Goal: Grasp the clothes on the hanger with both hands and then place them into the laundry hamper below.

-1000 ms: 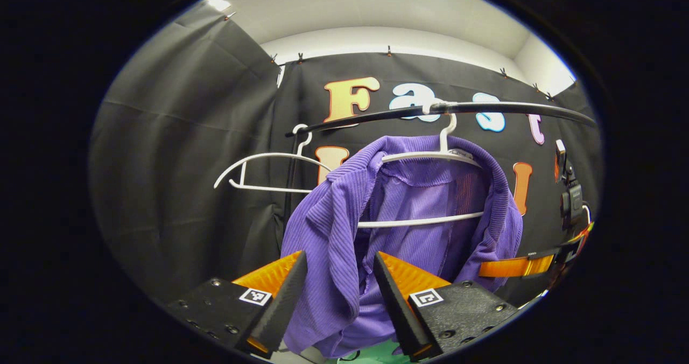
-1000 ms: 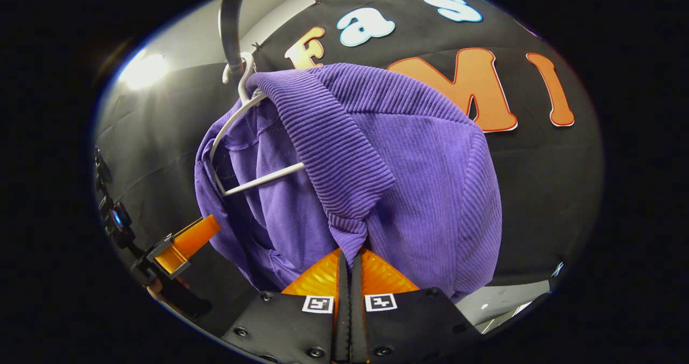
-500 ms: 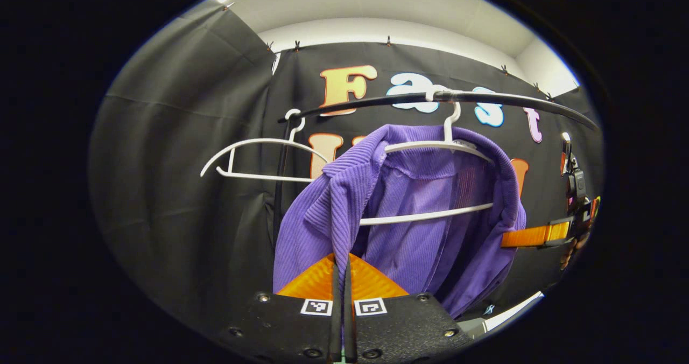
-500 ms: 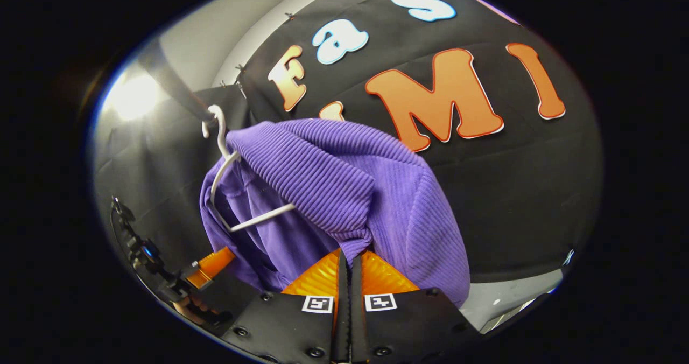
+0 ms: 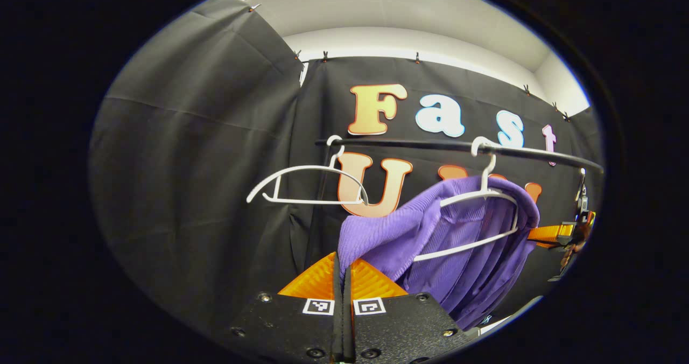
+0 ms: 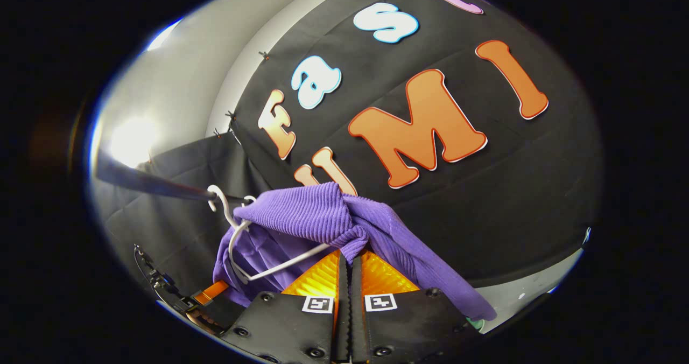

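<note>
A purple ribbed garment (image 5: 409,235) hangs stretched off a white hanger (image 5: 484,194) on the black rail (image 5: 420,144). My left gripper (image 5: 341,264) is shut on its left front edge and holds that edge out to the left. In the right gripper view the same purple garment (image 6: 307,218) drapes over the white hanger (image 6: 237,235), and my right gripper (image 6: 349,257) is shut on a bunched fold of it. The other gripper (image 5: 560,233) shows far right behind the cloth in the left gripper view.
An empty white hanger (image 5: 307,183) hangs on the rail to the left of the garment. A pale floor strip (image 6: 533,288) shows at the lower right of the right gripper view. The left-hand gripper (image 6: 204,299) sits at that view's lower left edge.
My left gripper went from open to shut on the garment's front edge. Both grippers have drawn back and down, stretching the cloth off the hanger's shoulders.
</note>
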`<state>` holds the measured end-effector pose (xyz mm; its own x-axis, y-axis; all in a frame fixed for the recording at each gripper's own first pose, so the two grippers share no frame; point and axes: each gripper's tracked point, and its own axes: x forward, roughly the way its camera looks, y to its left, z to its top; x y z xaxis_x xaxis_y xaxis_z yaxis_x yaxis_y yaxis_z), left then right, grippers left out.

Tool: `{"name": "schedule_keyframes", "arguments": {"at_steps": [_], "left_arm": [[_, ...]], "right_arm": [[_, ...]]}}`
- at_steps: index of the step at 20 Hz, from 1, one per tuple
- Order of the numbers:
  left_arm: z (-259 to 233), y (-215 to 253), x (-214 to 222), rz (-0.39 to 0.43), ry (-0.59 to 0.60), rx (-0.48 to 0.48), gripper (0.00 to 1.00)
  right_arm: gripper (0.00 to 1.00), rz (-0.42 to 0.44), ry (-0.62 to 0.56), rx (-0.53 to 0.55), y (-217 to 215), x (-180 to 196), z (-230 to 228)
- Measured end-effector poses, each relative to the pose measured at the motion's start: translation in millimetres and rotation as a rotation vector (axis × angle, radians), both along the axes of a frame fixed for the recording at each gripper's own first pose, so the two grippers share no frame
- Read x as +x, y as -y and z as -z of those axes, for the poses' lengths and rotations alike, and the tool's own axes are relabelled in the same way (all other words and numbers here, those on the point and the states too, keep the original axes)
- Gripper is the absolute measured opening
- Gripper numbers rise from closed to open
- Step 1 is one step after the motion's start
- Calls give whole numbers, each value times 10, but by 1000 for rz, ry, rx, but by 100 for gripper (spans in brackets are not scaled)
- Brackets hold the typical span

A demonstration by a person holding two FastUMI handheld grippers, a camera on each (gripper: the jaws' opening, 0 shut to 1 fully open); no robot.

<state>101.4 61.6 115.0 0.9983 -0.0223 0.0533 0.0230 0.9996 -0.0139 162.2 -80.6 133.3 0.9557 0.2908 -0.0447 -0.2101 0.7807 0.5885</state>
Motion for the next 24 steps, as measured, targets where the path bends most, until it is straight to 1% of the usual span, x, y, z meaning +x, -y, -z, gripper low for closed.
{"name": "schedule_keyframes", "arguments": {"at_steps": [4, 7, 11, 16, 20, 24], "left_arm": [[-282, -96, -54, -7, 39, 10, 0], [-488, -139, -15, -4, 70, 40, 0], [-637, -196, 41, 15, 78, 54, 0], [-628, -301, 162, 15, 64, 68, 1], [-462, -382, 245, 14, 26, 15, 0], [-221, -467, 291, 2, -25, 6, 0]], "right_arm": [[8, 27, 67, 56, 204, 16, -333], [8, 93, 87, 68, 488, 132, -469], [8, 104, 88, 122, 721, 180, -574], [8, 108, 51, 98, 755, 331, -389], [8, 102, 16, 89, 763, 396, -215], [8, 100, -27, 73, 736, 424, 43]]}}
